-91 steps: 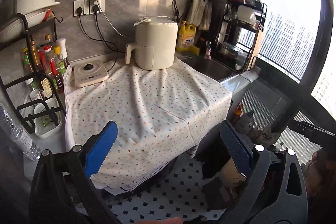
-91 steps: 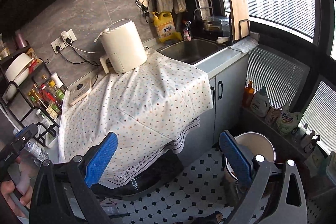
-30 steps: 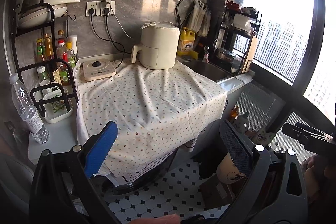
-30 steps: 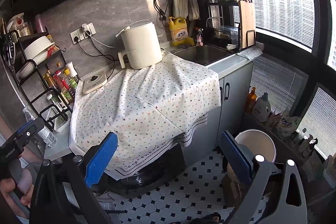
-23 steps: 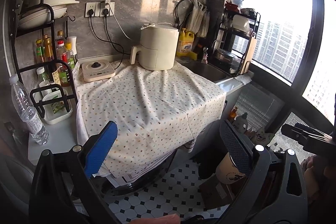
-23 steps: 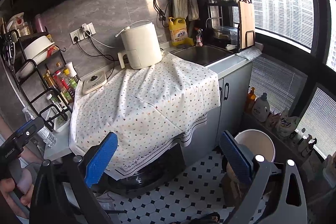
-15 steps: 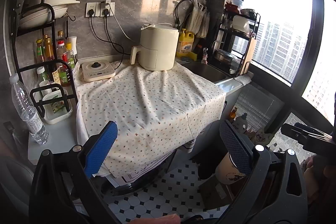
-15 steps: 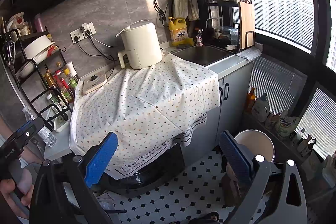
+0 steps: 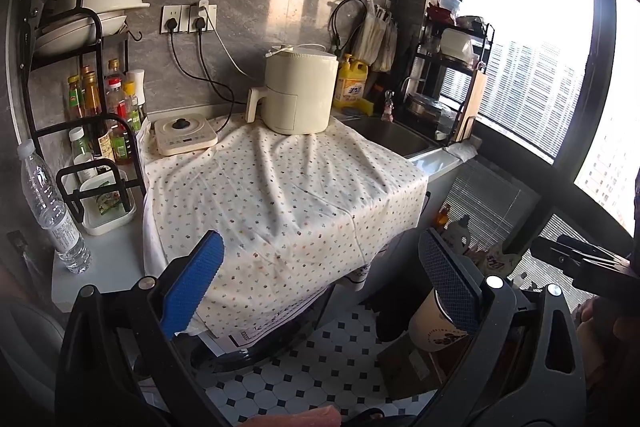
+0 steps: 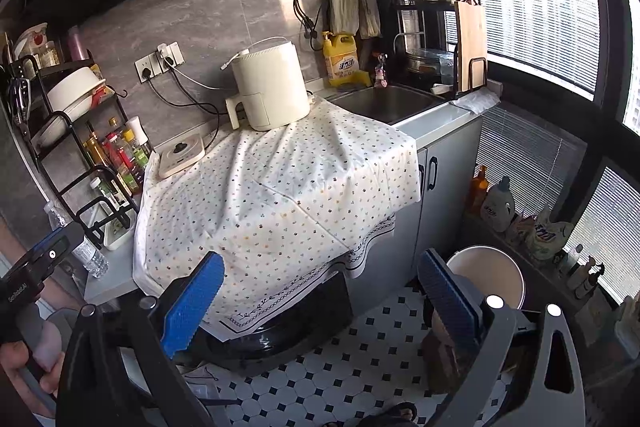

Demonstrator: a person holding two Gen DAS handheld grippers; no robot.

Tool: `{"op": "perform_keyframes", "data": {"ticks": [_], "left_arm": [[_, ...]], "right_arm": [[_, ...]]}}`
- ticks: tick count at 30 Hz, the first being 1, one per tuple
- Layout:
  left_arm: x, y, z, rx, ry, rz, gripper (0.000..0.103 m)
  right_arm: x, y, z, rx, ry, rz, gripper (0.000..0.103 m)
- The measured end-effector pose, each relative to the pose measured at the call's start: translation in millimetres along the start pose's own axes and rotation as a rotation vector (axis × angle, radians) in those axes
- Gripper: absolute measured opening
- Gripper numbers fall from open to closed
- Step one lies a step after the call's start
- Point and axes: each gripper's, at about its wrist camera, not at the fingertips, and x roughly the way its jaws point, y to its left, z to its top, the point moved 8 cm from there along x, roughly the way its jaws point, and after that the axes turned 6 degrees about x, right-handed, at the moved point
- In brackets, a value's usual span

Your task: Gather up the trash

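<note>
A white round trash bin (image 10: 486, 277) stands on the tiled floor by the grey cabinet, and its side shows in the left wrist view (image 9: 434, 325). No loose trash shows on the dotted cloth (image 9: 280, 195) that covers the counter. My left gripper (image 9: 320, 283) is open and empty, held back from the counter's front edge. My right gripper (image 10: 320, 291) is open and empty, to the right of the left one, with the bin behind its right finger (image 10: 448, 291). The left gripper also shows in the right wrist view (image 10: 36, 267).
A cream air fryer (image 9: 298, 93) and a small cooker plate (image 9: 184, 139) stand at the back of the cloth. A bottle rack (image 9: 100, 107) and a water bottle (image 9: 50, 207) stand at the left. A sink (image 10: 386, 103) and dish rack (image 10: 436, 27) lie at the right. Detergent bottles (image 10: 498, 205) line the window ledge.
Both grippers have drawn back from the counter and levelled out since three seconds ago. In the last second nothing has visibly moved. Both stay open.
</note>
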Motion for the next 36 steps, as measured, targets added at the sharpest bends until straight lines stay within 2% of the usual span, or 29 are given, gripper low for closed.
{"op": "perform_keyframes", "data": {"ticks": [20, 36], "left_arm": [[1.5, -4.2, -5.8, -0.002, 0.006, 0.0, 0.097], [33.2, -2.5, -5.3, -0.02, 0.044, -0.011, 0.097]], "right_arm": [[7.8, 2.9, -4.7, -0.006, 0.024, -0.003, 0.095], [34.5, 3.9, -0.9, -0.013, 0.053, -0.027, 0.095]]}}
